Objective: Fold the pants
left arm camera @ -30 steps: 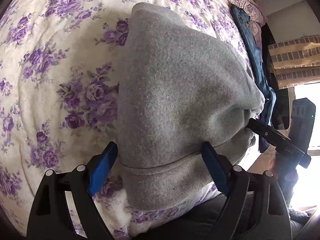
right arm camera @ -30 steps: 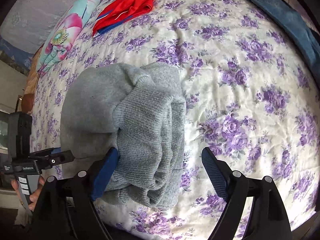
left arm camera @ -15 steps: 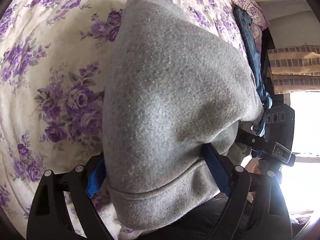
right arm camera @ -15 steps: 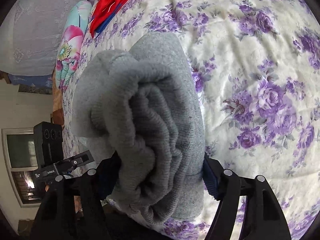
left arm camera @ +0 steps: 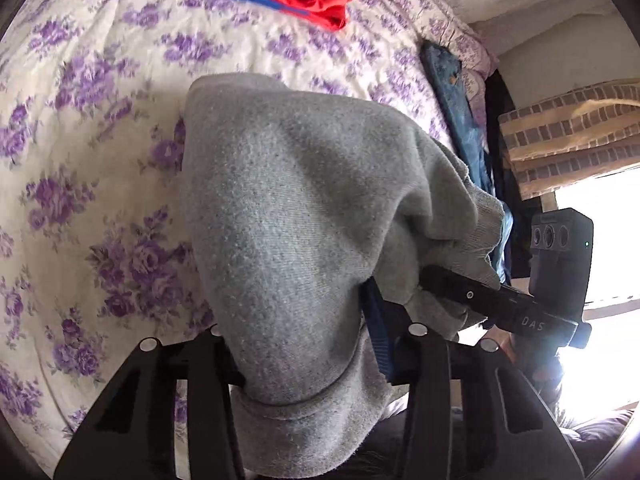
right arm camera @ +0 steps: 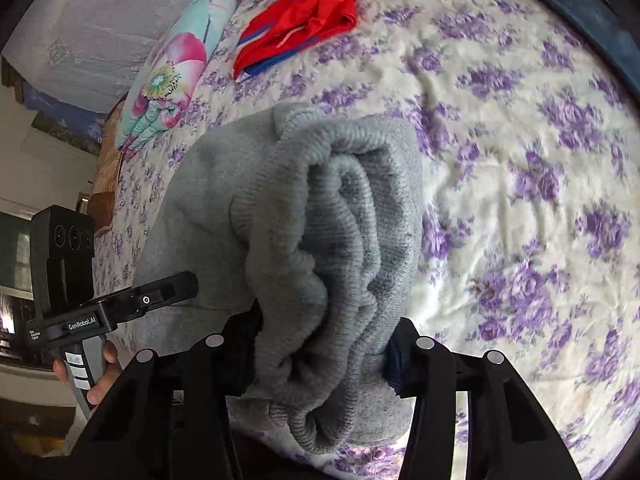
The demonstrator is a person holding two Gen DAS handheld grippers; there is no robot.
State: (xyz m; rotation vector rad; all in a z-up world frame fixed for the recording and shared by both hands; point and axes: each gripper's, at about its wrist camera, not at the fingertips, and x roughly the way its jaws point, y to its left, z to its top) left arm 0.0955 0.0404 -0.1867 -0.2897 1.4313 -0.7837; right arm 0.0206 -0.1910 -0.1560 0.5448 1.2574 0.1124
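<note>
left wrist view puts the bed (left arm camera: 100, 152) first, its cream quilt printed with purple flowers filling most of the picture. on the bed lie the grey pants (left arm camera: 304, 216), folded into a thick bundle whose near end hangs over the bed's front edge. the left claw (left arm camera: 304, 360) is clamped on that near end, its two fingers pressed into the smooth grey cloth from either side. on the side of the pants toward the window, the right claw (left arm camera: 436, 276) reaches in, its tip buried in the ribbed folds.

right wrist view shows the same pants (right arm camera: 344, 240) from the other side, with the stacked ribbed layers facing the camera. the right claw (right arm camera: 320, 356) is clamped on these layers, one finger on each flank of the bundle. beside the pants, away from the open quilt, the left claw (right arm camera: 172, 288) touches the grey cloth.

beyond the pants, toward the head of the bed, lies a red garment (right arm camera: 300, 24) with blue stripes, well apart from them. near it rests a flowered pillow (right arm camera: 176, 68). blue jeans (left arm camera: 460, 120) lie along the bed's window-side edge.
</note>
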